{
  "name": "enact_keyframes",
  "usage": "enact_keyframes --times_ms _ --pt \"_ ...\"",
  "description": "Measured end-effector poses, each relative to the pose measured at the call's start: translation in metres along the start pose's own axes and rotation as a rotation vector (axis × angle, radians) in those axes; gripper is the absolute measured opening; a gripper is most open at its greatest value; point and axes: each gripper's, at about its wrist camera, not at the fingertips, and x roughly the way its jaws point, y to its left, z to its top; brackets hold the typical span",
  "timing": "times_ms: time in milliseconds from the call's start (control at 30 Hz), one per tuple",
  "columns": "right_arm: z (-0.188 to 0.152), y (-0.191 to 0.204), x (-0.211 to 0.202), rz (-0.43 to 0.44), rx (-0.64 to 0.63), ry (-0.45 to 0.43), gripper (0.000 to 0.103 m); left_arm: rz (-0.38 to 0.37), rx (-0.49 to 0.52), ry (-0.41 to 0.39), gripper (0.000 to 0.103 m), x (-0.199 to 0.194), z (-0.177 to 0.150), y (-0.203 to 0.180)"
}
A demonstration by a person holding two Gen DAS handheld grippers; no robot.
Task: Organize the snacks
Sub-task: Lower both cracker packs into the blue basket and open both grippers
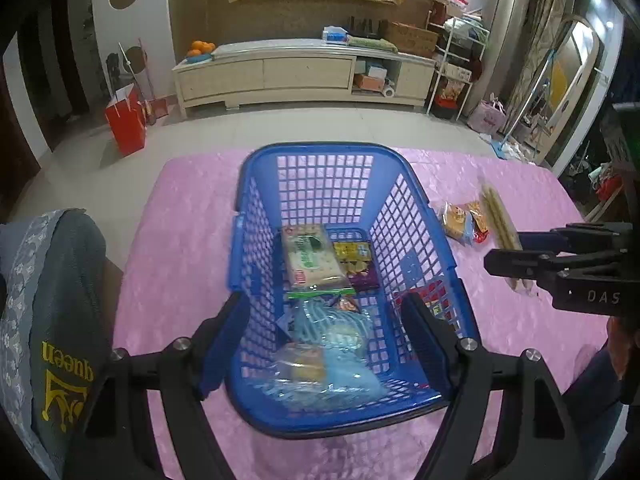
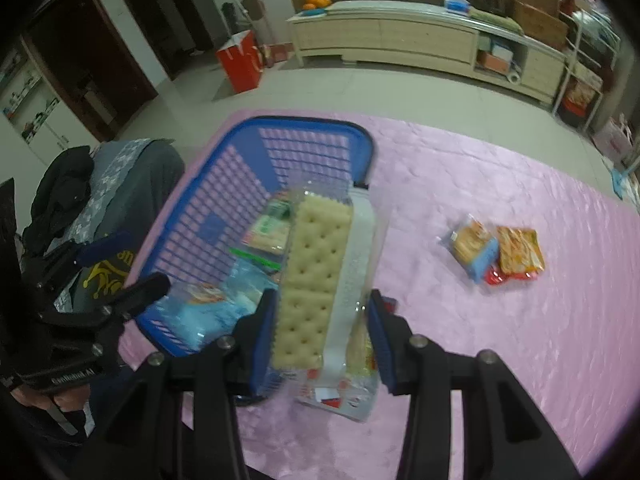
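- "DAS" lettering marks the right gripper (image 1: 516, 258), pinching a clear cracker pack (image 2: 316, 280) beside the blue basket (image 1: 404, 216).
- Left gripper (image 1: 324, 320) (spread wide) straddles the basket; "queen" on grey cloth (image 1: 60, 320) shows clearly only here.

The left tongs (image 1: 324, 332) stand open astride the blue basket (image 1: 416, 216) of snack packets (image 1: 312, 260) on the pink cloth (image 1: 180, 240).

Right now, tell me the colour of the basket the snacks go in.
Blue, with a grid of open holes in its walls. The basket shows best in the left wrist view.
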Motion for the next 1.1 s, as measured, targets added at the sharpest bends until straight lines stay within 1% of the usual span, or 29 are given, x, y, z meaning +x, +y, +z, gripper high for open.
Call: enact_keyframes --times_ms 167,333,467,600,667,733,767,800,900,1000,1100 --pt "0.01 0.02 0.015 0.005 -0.029 0.027 0.049 0.011 -0.035 -0.015 0.076 -0.007 -0.004 0.024" --pt "0.015 0.04 0.039 -0.029 -0.054 0.063 0.049 0.019 -0.07 -0.008 0.076 -0.003 -0.007 0.043" --pt "0.015 0.047 0.053 -0.039 -0.059 0.09 0.049 0.023 -0.061 0.0 0.076 0.002 -0.006 0.045" --pt "0.014 0.049 0.056 -0.107 -0.098 0.066 0.049 0.025 -0.044 0.002 0.076 0.005 -0.007 0.043" --pt "0.014 0.048 0.059 -0.097 -0.093 0.088 0.05 0.027 -0.039 0.005 0.076 0.006 -0.008 0.04" --pt "0.013 0.046 0.059 -0.096 -0.082 0.101 0.054 0.026 -0.039 0.009 0.076 0.007 -0.008 0.039" --pt "0.012 0.045 0.058 -0.104 -0.084 0.096 0.065 0.026 -0.042 0.013 0.076 0.009 -0.009 0.039" --pt "0.011 0.046 0.054 -0.092 -0.09 0.077 0.071 0.025 -0.043 0.015 0.076 0.009 -0.009 0.04" --pt "0.009 0.049 0.042 -0.088 -0.11 0.042 0.08 0.032 -0.042 0.021 0.076 0.008 -0.011 0.039" --pt "0.007 0.046 0.033 -0.095 -0.122 0.032 0.082 0.035 -0.042 0.023 0.076 0.004 -0.01 0.036" --pt "0.002 0.033 0.021 -0.093 -0.096 0.024 0.082 0.037 -0.033 0.017 0.076 0.0 -0.01 0.031"
